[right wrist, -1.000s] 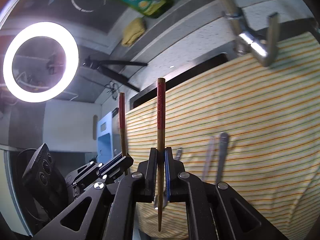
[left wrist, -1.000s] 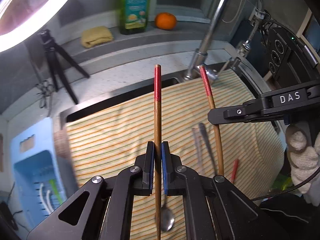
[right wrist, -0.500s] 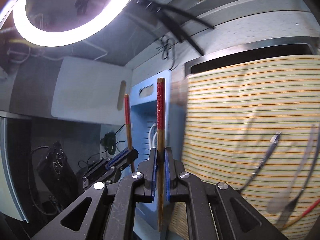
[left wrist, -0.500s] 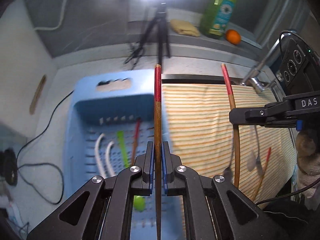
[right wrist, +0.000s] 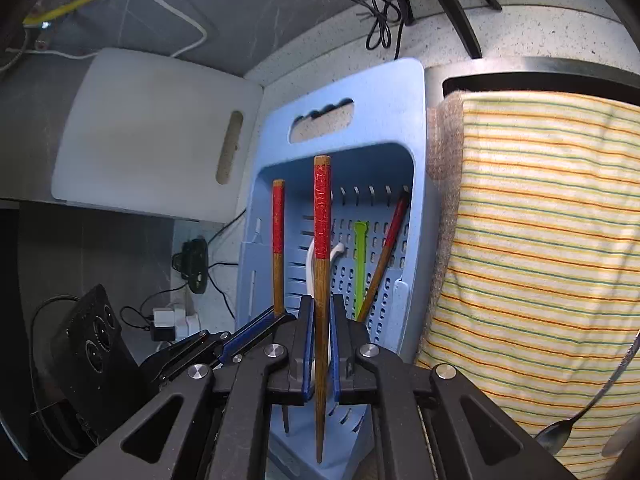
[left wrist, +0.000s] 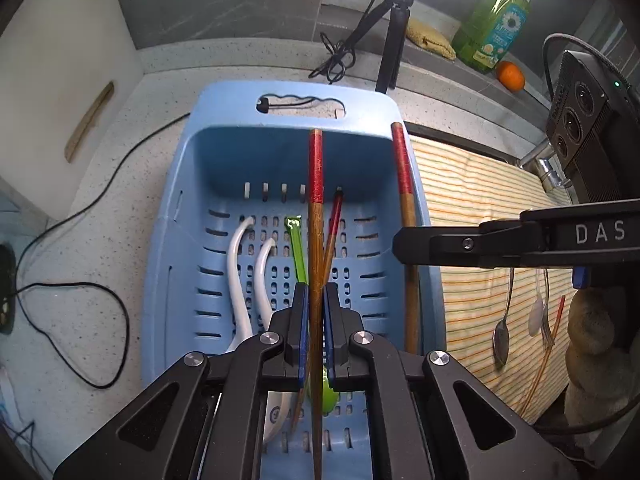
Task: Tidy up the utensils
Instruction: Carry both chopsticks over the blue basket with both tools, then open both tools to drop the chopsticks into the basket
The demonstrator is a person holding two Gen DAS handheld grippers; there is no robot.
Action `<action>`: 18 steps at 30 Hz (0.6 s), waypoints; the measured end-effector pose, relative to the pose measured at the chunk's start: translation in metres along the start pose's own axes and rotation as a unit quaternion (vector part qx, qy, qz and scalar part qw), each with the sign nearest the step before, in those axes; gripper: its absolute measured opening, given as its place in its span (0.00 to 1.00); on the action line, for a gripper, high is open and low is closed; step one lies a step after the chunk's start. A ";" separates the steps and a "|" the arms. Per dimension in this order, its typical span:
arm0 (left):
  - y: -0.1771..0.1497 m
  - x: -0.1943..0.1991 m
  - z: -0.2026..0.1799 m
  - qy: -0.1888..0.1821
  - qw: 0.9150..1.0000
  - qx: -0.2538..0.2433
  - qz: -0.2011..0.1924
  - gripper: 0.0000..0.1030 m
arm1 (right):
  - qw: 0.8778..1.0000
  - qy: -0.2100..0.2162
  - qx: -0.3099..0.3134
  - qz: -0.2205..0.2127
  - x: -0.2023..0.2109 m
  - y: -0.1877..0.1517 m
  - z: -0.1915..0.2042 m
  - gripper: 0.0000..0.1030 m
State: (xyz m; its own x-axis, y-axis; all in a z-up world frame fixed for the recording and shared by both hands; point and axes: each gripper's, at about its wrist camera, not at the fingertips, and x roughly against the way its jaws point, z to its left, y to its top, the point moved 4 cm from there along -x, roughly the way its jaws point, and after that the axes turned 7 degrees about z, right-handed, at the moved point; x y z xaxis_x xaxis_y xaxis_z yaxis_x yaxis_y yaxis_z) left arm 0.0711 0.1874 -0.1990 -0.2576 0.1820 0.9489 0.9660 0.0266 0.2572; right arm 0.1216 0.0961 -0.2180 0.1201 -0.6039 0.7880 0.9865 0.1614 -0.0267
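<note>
Gripping chopsticks (left wrist: 315, 216), both above blue basket (left wrist: 180, 216)

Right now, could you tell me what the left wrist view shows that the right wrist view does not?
Only the left wrist view shows the green soap bottle, the orange and the fork on the striped cloth.

Only the right wrist view shows the white plug adapter and the whole white cutting board.

Both show the blue basket, and each gripper, left and right, clamped on a red-tipped chopstick.
</note>
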 end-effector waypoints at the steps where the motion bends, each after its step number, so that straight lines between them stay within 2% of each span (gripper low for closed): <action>1: 0.000 -0.002 0.000 -0.003 1.000 0.000 0.003 0.05 | 1.000 -0.006 0.003 0.000 -0.002 0.000 0.000 0.06; 8: -0.002 -0.012 0.004 -0.011 1.000 0.005 0.018 0.05 | 1.000 -0.030 0.010 0.001 -0.006 0.001 -0.002 0.06; 10: -0.003 -0.013 0.004 -0.011 1.000 0.006 0.019 0.05 | 0.999 -0.031 0.008 0.003 -0.007 0.000 -0.003 0.10; 18: -0.003 -0.011 0.001 -0.004 1.000 0.005 0.021 0.06 | 0.999 -0.040 0.023 0.006 0.000 -0.003 0.000 0.10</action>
State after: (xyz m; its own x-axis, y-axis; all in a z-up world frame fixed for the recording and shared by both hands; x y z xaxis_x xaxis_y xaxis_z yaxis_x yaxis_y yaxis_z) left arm 0.0709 0.1862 -0.2100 -0.2167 0.1902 0.9575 0.9761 0.0286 0.2152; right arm 0.1188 0.0953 -0.2179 0.1202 -0.5382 0.8342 0.9788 0.2048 -0.0089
